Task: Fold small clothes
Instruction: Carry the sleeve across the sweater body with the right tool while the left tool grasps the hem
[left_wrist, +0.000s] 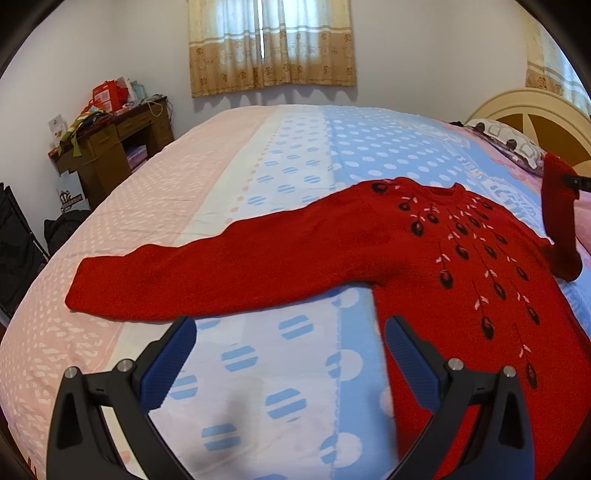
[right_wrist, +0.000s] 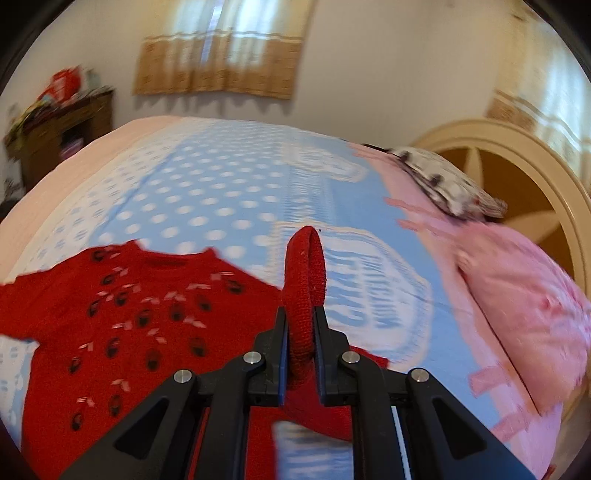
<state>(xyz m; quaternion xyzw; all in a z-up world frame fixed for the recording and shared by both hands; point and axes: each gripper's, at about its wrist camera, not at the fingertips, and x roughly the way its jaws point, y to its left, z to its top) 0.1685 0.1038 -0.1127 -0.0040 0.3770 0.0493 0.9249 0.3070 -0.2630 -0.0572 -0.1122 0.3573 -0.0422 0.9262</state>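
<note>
On the bed (left_wrist: 229, 155), the red sweater (left_wrist: 443, 266) lay flat with one sleeve stretched leftward, the left tongs (left_wrist: 290, 354) hovering spread wide and empty just before it, while the right tongs (right_wrist: 301, 332) pinched the other sleeve's cuff (right_wrist: 304, 280), lifted upright.

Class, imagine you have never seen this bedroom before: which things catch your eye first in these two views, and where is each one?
First comes the red sweater with dark embroidered buds, spread front-up on the blue polka-dot bedspread, one sleeve stretched flat toward the pink side. Next, the right tongs are shut on the other sleeve's cuff, lifting it above the bed, while the left tongs hover open near the hem. Behind stand gold patterned curtains and a cluttered wooden desk.
</note>
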